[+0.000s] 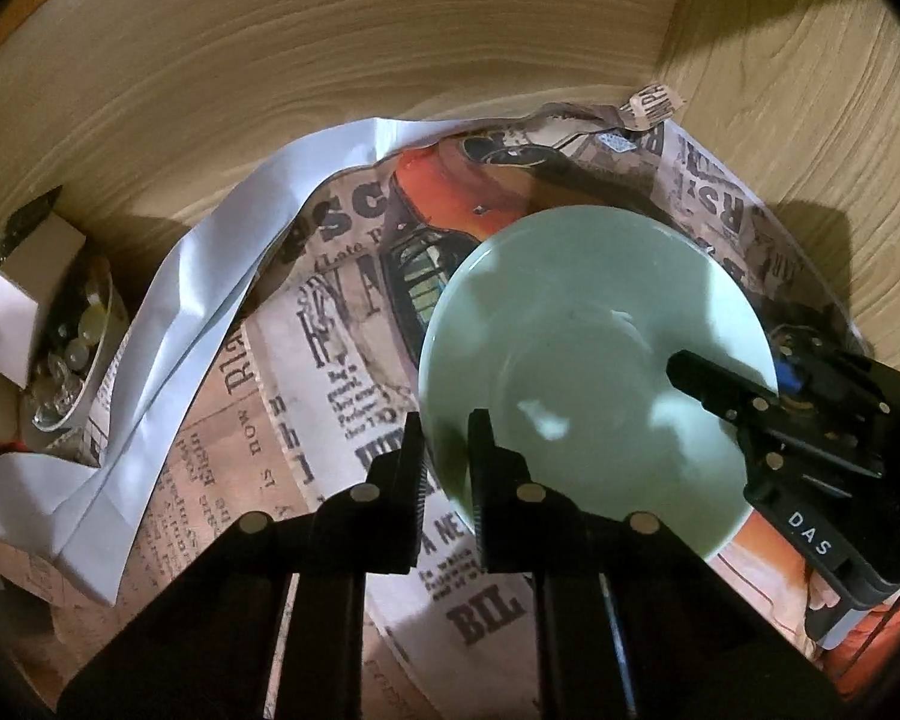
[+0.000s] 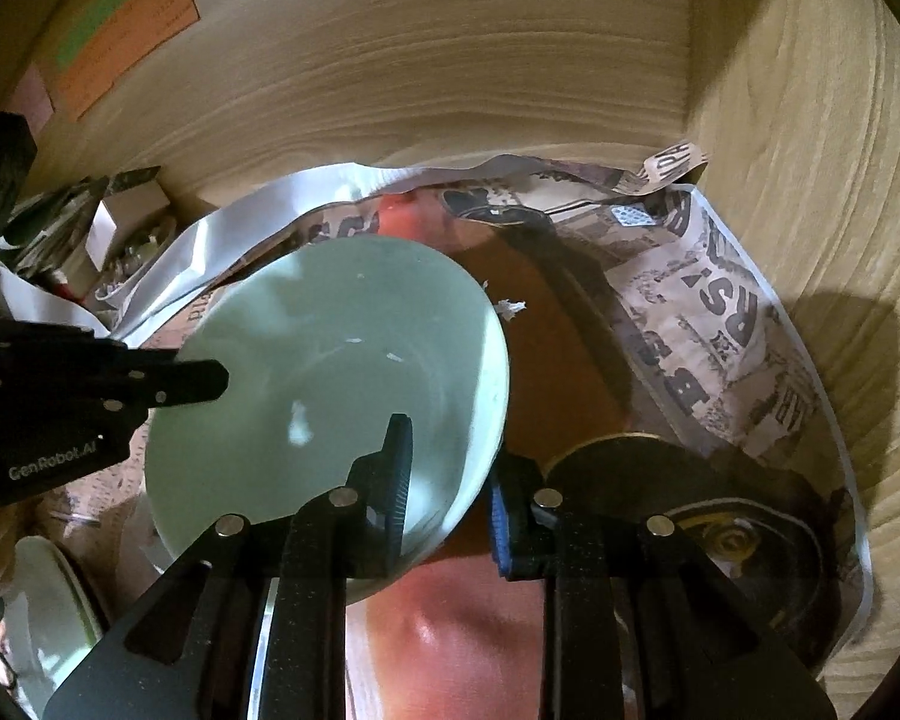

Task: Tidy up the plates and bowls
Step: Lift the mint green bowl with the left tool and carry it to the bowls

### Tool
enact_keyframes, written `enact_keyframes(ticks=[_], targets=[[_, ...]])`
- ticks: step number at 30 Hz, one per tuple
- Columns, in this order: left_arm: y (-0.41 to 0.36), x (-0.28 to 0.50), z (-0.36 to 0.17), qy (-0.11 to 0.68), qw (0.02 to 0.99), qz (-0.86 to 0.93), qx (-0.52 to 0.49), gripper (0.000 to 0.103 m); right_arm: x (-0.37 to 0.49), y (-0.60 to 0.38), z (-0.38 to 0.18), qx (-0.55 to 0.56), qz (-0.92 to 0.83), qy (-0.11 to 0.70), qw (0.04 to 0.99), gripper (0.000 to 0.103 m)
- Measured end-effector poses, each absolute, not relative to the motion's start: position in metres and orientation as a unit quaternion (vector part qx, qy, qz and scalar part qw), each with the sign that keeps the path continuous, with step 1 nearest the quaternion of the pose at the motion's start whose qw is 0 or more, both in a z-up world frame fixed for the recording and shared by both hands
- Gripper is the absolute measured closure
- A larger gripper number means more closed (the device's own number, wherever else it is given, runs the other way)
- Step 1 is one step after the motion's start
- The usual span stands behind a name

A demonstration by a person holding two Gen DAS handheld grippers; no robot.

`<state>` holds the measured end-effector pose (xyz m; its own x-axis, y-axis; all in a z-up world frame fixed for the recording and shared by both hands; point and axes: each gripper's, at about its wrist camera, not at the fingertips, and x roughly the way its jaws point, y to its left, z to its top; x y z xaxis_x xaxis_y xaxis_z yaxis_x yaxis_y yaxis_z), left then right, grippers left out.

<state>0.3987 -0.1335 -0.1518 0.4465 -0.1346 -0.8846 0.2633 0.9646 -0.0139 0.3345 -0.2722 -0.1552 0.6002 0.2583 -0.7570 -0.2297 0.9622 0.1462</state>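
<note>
A pale green bowl sits tilted over the printed paper lining of a wooden cabinet. My left gripper is shut on its near rim, one finger inside the bowl and one outside. My right gripper is shut on the opposite rim of the same bowl, with its blue-padded finger outside the wall. In the left wrist view the right gripper reaches in from the right. In the right wrist view one of the left fingers lies over the bowl's left edge.
The cabinet back wall and right side wall stand close. A loose white paper strip and a glass dish of small items lie at the left. A dark gold-rimmed plate lies right, and another pale green dish lower left.
</note>
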Motion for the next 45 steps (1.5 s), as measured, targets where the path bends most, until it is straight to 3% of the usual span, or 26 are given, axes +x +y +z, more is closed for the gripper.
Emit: enact_keyframes(ticks=[21, 45], targets=[[-0.102, 0.325, -0.087, 0.413, 0.903, -0.106, 0.05, 0.091, 0.275, -0.247, -0.09, 0.022, 0.154, 0.338, 0.928, 0.085], [-0.012, 0.205, -0.053, 0.321, 0.944, -0.076, 0.01, 0.091, 0.205, -0.177, -0.065, 0.001, 0.211, 0.299, 0.931, 0.085]])
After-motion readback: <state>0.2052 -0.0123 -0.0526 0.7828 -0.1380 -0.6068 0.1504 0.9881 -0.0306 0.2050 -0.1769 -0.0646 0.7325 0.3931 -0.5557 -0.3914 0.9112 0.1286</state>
